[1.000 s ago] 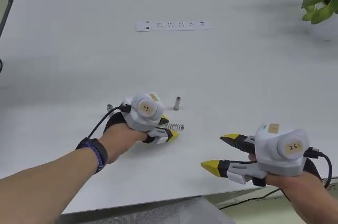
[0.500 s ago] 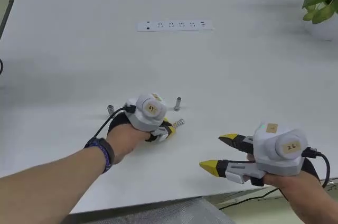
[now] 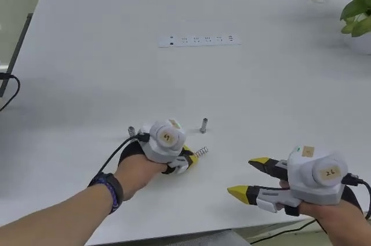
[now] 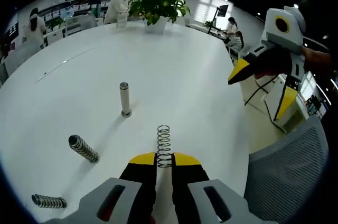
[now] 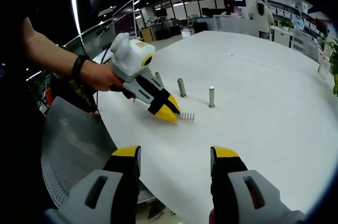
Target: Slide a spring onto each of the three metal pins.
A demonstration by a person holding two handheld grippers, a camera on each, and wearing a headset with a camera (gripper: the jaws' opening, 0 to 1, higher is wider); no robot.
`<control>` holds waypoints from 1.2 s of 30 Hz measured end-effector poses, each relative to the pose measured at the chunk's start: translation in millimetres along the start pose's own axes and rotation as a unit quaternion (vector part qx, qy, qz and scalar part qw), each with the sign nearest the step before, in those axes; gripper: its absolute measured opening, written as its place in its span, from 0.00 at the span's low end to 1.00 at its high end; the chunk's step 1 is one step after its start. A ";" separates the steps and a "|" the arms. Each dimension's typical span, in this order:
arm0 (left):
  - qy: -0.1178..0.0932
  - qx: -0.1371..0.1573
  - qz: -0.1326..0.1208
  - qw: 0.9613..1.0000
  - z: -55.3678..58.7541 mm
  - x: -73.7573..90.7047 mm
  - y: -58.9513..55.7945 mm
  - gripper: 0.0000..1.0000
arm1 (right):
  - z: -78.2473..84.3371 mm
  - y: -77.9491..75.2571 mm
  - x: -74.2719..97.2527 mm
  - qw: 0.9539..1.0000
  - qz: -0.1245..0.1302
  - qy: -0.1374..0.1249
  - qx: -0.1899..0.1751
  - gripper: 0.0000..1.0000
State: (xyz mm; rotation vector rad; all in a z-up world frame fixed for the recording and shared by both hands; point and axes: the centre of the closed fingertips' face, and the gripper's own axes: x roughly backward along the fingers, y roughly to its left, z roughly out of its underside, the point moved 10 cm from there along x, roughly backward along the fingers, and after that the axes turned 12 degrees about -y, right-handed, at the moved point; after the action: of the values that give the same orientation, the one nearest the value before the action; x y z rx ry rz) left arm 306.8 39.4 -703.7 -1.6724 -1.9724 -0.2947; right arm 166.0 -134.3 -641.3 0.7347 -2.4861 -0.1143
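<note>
My left gripper (image 3: 189, 159) is shut on one end of a small spring (image 3: 201, 152), which sticks out past the yellow tips (image 4: 164, 145) just above the white table (image 3: 249, 101). A bare metal pin (image 3: 204, 125) stands upright a little beyond it (image 4: 124, 99). Left of that, a pin wearing a spring (image 4: 83, 148) stands, and another sprung pin (image 4: 48, 201) is further left. My right gripper (image 3: 248, 177) hovers open near the table's front edge, its jaws wide apart (image 5: 174, 155) and holding nothing, pointed at the left gripper (image 5: 168, 112).
A white power strip (image 3: 199, 40) lies far back on the table. A potted plant (image 3: 355, 3) stands at the back right corner. A grey chair (image 5: 68, 145) sits below the near table edge. A black cable (image 3: 119, 150) trails from the left gripper.
The left gripper has taken hold of the spring that lay flat on the table and tilted it up. The head view has shifted. The right gripper stays open in place.
</note>
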 end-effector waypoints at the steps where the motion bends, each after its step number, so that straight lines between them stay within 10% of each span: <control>1: 0.001 0.000 -0.001 1.000 1.7 2.8 1.2 0.02 | 0.1 0.1 -0.1 1.000 -0.001 0.000 0.000 0.51; 36: -0.023 0.004 -0.044 0.999 24.6 95.5 -7.3 0.02 | -6.8 17.4 -15.3 0.999 -0.031 -0.001 0.010 0.49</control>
State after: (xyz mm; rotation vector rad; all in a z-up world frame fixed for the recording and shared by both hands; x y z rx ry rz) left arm 284.8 130.7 -673.0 -1.6029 -2.0826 -0.2811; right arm 172.0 -111.1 -638.8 0.8195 -2.4703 -0.1133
